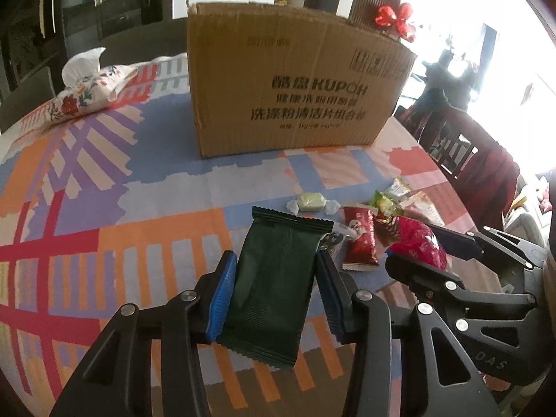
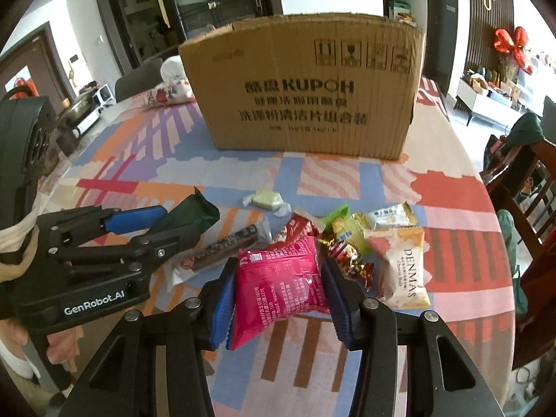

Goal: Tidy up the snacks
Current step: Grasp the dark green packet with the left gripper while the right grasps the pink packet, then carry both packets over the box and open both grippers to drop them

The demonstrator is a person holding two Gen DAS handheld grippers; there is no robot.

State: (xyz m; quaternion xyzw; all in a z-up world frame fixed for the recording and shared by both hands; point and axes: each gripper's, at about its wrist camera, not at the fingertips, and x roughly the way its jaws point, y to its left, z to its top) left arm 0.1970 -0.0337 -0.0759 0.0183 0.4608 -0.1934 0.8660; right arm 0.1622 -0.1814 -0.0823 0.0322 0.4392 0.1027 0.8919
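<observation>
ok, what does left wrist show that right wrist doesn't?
Only left wrist: the whole dark green packet clamped in the left gripper, and the full floral tissue pouch.
Only right wrist: the DENMAS cheese ball pack, the pink packet's printed face clamped in the right gripper, and a long brown bar.
Both: the KUPOH cardboard box, the pale green wrapped candy, and the patterned tablecloth.

The cardboard box [image 2: 302,87] reads "KUPOH" amid Chinese print. In front of it, a white packet [image 2: 403,271] says "DENMAS Cheese Ball". Left of the box, the left claw [image 2: 173,222] bears "GenRobot.AI".
</observation>
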